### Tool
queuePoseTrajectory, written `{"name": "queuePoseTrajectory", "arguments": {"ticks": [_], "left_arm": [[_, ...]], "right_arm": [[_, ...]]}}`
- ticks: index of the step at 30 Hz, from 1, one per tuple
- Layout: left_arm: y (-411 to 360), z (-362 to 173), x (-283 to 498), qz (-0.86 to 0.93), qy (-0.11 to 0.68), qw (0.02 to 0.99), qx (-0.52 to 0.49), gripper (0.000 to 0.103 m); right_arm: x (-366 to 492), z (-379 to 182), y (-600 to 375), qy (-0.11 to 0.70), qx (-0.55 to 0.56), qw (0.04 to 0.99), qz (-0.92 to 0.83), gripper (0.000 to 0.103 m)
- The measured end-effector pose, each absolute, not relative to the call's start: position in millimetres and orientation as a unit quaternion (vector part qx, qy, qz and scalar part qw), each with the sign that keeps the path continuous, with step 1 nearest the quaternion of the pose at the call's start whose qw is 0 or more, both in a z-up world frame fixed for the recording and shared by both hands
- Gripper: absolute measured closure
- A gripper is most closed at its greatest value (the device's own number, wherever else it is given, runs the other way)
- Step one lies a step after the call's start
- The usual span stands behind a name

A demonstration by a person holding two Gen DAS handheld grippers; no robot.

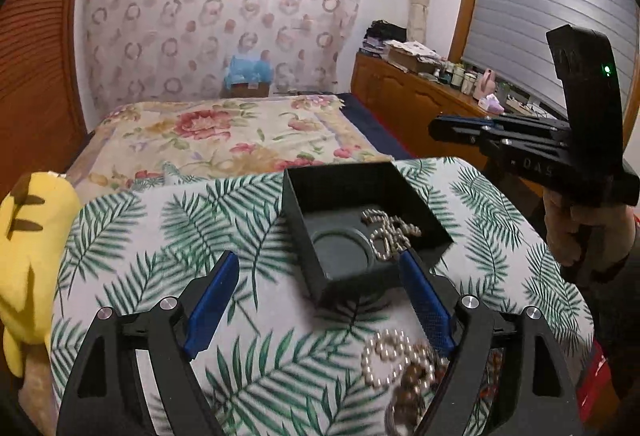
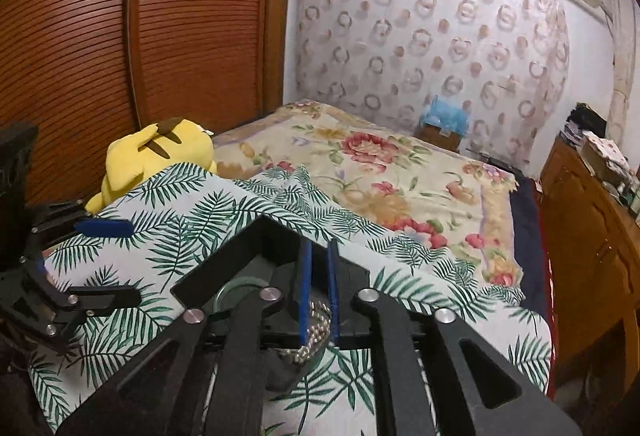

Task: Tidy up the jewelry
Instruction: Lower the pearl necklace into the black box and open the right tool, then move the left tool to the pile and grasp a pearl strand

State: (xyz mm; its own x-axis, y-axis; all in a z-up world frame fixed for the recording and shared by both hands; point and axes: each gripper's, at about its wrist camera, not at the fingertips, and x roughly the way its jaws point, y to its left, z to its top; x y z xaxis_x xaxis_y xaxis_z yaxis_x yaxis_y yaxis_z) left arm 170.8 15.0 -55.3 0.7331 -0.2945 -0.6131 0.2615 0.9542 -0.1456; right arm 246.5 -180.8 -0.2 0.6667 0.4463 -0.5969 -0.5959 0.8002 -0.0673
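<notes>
A black open box (image 1: 320, 191) sits on a palm-leaf cloth (image 1: 152, 236). A silver bead bracelet (image 1: 390, 232) lies inside it beside a round insert (image 1: 340, 248). My left gripper (image 1: 316, 272) is open, its blue fingers straddling the box's near corner. Loose silver beads (image 1: 384, 360) and brown beads (image 1: 416, 376) lie on the cloth near the right finger. My right gripper (image 1: 436, 125) is raised beyond the box's right side. In the right wrist view the right gripper (image 2: 318, 268) is over the box (image 2: 264, 236), nearly shut, with silver beads (image 2: 316, 332) showing low between the fingers.
A yellow plush toy (image 1: 24, 256) lies at the cloth's left edge. A flowered bedspread (image 1: 224, 139) stretches behind. A wooden cabinet (image 1: 404, 99) with clutter stands at the right, a slatted wardrobe (image 2: 160, 35) at the left.
</notes>
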Motion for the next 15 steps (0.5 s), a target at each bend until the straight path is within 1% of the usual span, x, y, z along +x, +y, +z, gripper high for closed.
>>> {"name": "queuePoseTrajectory", "arguments": {"ticks": [7,15], "left_arm": [[16,-70,138,-0.151,0.341,0.927,-0.032,0.024],[13,-80,96,-0.157,0.347,0.924,-0.027,0.024]], "right_arm": [[198,-10,-204,0.292,-0.098,0.907,0.287,0.086],[128,-48,-231,0.320,-0.072,0.905,0.271,0.086]]}}
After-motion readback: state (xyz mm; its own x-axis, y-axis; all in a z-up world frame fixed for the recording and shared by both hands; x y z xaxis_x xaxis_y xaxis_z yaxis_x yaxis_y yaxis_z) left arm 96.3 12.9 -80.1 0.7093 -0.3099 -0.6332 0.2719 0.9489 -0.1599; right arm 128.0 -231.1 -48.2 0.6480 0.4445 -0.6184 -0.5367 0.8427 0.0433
